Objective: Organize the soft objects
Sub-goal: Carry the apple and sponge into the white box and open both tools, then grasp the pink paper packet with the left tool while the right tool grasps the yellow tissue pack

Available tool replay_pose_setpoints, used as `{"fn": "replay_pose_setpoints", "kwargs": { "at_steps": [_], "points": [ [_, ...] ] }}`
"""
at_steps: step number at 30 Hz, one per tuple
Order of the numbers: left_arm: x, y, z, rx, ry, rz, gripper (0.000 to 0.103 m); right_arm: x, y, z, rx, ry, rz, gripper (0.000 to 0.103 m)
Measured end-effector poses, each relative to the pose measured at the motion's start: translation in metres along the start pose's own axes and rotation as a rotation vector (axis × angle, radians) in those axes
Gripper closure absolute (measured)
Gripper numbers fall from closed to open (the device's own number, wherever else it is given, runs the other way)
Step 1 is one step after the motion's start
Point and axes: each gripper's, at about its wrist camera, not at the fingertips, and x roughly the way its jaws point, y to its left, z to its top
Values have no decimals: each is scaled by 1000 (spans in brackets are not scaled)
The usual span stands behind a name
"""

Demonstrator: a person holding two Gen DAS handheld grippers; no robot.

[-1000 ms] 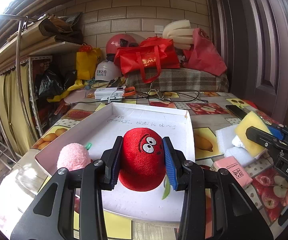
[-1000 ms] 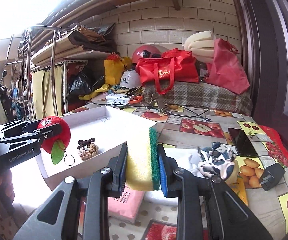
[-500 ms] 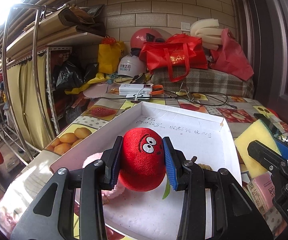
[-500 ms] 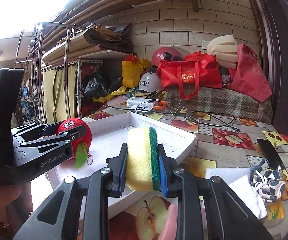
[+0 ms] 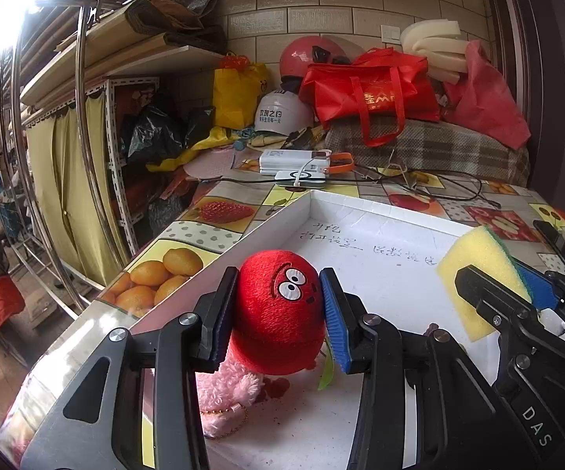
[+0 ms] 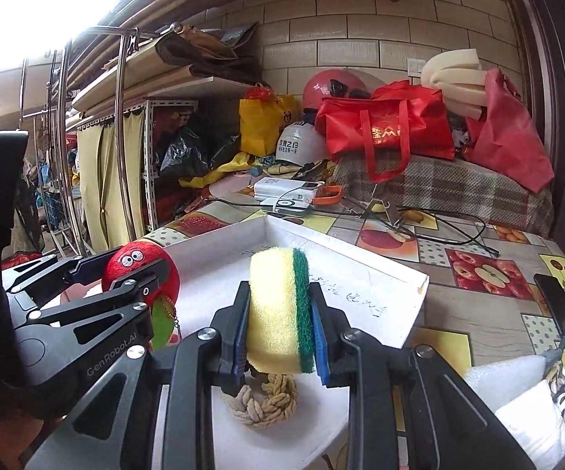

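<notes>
A table (image 5: 204, 231) covered in a fruit-print cloth carries a wide, shallow white tray (image 5: 380, 211) with dark handwriting on its floor, and both grippers are poised over it. Beyond the tray's far rim a red tote bag (image 5: 368, 94) sits on a plaid-covered surface, with a white helmet (image 5: 282, 111) beside it and a white power bank (image 5: 290, 158) on the table edge. The left gripper (image 5: 278, 309) is clamped on a red plush ball (image 5: 278, 309) with cartoon eyes; its pads press both sides of the toy, and its jaws have just been easing apart slightly with the ball between them. The ball hangs over the tray's near left part, directly above a pink fluffy toy (image 5: 223, 395) lying on the tray floor, and a green leaf tag dangles under it. The right gripper (image 6: 282, 329) is clenched on a yellow sponge with a green scouring layer (image 6: 278, 309), held upright over the tray's near right part; its jaws too have just loosened a touch, the sponge between them and touching both pads. Beneath the sponge a small braided rope knot (image 6: 263, 403) lies on the tray floor. To the right of the tray, on the table, rest a white foam block (image 6: 517, 376) and a dark phone (image 6: 558, 305).
</notes>
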Motion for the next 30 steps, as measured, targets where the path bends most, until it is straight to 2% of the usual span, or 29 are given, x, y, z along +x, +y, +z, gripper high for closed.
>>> {"fn": "replay_pose_setpoints", "kwargs": {
  "at_steps": [1, 2, 3, 4, 6, 7, 8, 9, 10, 16, 23, 30],
  "points": [
    [2, 2, 0, -10, 9, 3, 53, 2, 1, 1, -6, 9, -10, 74],
    [3, 4, 0, -19, 15, 6, 31, 2, 3, 1, -11, 10, -17, 74],
    [3, 6, 0, -28, 14, 11, 19, 1, 4, 0, -18, 9, -19, 73],
    [1, 8, 0, -43, 5, 29, 11, -1, 5, 0, -26, 5, -22, 67],
    [0, 14, 0, -79, -2, 49, 8, -2, 5, -1, -23, -5, -38, 57],
    [0, 18, 0, -99, 0, 58, 7, -2, 3, 0, -12, -6, -45, 43],
    [0, 22, -1, -122, 4, 63, 2, -1, 0, 0, 5, -7, -52, 23],
    [1, 26, -1, -141, 8, 63, 0, -2, -3, 0, 23, -8, -56, 15],
    [1, 29, -2, -152, 8, 62, 0, -2, -5, 0, 33, -10, -55, 2],
    [-8, 28, -3, -156, -39, 82, 0, -15, 1, 1, -5, -77, -70, 0],
    [-28, 27, -8, -158, -133, 85, 0, -32, -4, -3, 28, -130, -107, 0],
    [-48, 10, -18, -105, -131, 13, 0, -60, -7, -18, -16, -129, -79, 0]
  ]
}}
